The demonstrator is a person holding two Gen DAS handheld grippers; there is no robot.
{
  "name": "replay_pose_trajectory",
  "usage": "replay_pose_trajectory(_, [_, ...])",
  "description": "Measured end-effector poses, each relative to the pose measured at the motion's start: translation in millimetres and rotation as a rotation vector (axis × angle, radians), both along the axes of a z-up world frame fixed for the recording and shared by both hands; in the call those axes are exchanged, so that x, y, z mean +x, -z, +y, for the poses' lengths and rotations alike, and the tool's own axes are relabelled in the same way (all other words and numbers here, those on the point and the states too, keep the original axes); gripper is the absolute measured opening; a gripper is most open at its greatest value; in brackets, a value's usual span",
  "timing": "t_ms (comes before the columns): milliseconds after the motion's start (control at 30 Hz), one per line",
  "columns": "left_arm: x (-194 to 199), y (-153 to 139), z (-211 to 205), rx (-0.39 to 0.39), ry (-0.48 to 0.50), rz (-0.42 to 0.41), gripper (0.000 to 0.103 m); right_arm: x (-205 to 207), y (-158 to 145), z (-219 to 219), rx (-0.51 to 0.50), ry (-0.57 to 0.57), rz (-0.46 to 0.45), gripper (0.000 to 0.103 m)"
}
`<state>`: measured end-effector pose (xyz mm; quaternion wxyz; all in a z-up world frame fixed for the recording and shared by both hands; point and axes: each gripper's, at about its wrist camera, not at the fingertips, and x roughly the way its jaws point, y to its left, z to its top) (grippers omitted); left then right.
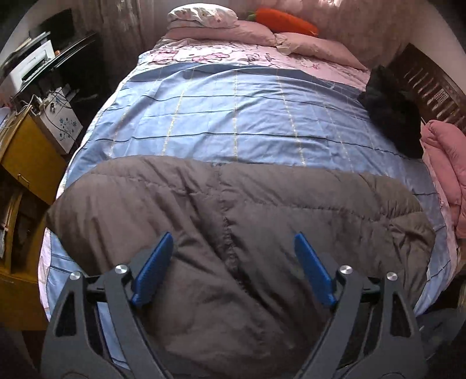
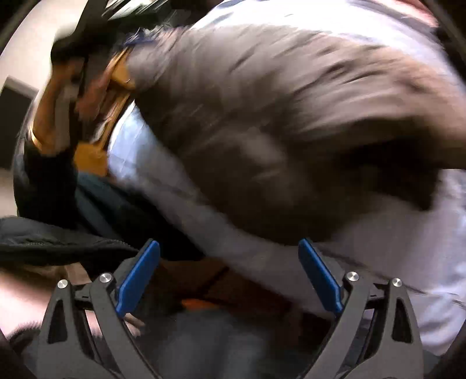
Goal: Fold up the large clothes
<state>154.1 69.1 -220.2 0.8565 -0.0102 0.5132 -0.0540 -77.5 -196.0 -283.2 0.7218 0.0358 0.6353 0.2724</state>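
A grey-brown quilted puffer coat point(image 1: 233, 221) lies folded across the near end of a bed covered with a blue striped sheet point(image 1: 233, 116). My left gripper point(image 1: 233, 242) hovers over the coat's near part, its blue fingers wide apart and nothing between them. The right wrist view is blurred; there the same coat point(image 2: 276, 116) fills the upper right. My right gripper point(image 2: 228, 247) is open at the bed's near edge, below the coat, with nothing in its jaws. A person's hand point(image 2: 49, 116) holding the other gripper shows at the upper left.
A black garment point(image 1: 390, 110) and a pink padded coat point(image 1: 445, 175) lie at the bed's right side. Pillows point(image 1: 221, 23) and an orange carrot plush point(image 1: 285, 20) sit at the head. A yellow cabinet point(image 1: 26, 157) and a white box point(image 1: 58, 122) stand left of the bed.
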Motion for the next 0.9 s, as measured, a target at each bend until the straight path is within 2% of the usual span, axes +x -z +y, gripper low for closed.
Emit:
replay_pose_trajectory(67, [6, 4, -8, 0.003, 0.006, 0.008, 0.086, 0, 31, 33, -0.088, -0.04, -0.021, 0.096])
replay_pose_trajectory(100, [8, 6, -11, 0.01, 0.004, 0.01, 0.086, 7, 45, 48, -0.171, -0.038, -0.062, 0.095])
replay_pose_trajectory(167, [16, 18, -14, 0.054, -0.003, 0.027, 0.086, 25, 52, 64, -0.327, -0.008, -0.194, 0.086])
replay_pose_trajectory(200, [19, 23, -14, 0.07, -0.008, 0.038, 0.086, 39, 50, 66, -0.37, 0.037, -0.269, 0.083])
replay_pose_trajectory(267, [25, 32, -9, 0.086, -0.022, 0.052, 0.087, 70, 33, 59, -0.386, 0.175, -0.404, 0.082])
replay_pose_trajectory(367, [35, 36, 4, 0.054, -0.062, 0.045, 0.087, 110, 5, 54, -0.407, 0.319, -0.609, 0.082])
replay_pose_trajectory(433, [42, 31, 13, 0.026, -0.094, 0.009, 0.086, 136, -3, 50, -0.388, 0.39, -0.69, 0.084])
replay_pose_trajectory(533, [51, 32, 18, 0.027, -0.099, -0.006, 0.086, 175, 13, 49, -0.41, 0.407, -0.69, 0.093])
replay_pose_trajectory(600, [55, 39, 15, 0.037, -0.087, 0.008, 0.087, 189, 28, 43, -0.401, 0.394, -0.629, 0.096])
replay_pose_trajectory(667, [55, 48, 13, 0.029, -0.082, 0.048, 0.087, 185, 22, 35, -0.352, 0.366, -0.553, 0.096])
replay_pose_trajectory(800, [47, 53, 15, 0.013, -0.085, 0.109, 0.087, 152, -11, 20, -0.282, 0.306, -0.421, 0.096])
replay_pose_trajectory(833, [45, 54, 15, 0.02, -0.085, 0.116, 0.087, 143, -19, 16, -0.25, 0.304, -0.389, 0.096])
replay_pose_trajectory(900, [41, 55, 16, 0.03, -0.09, 0.132, 0.087, 118, -32, 7, -0.123, 0.286, -0.334, 0.096])
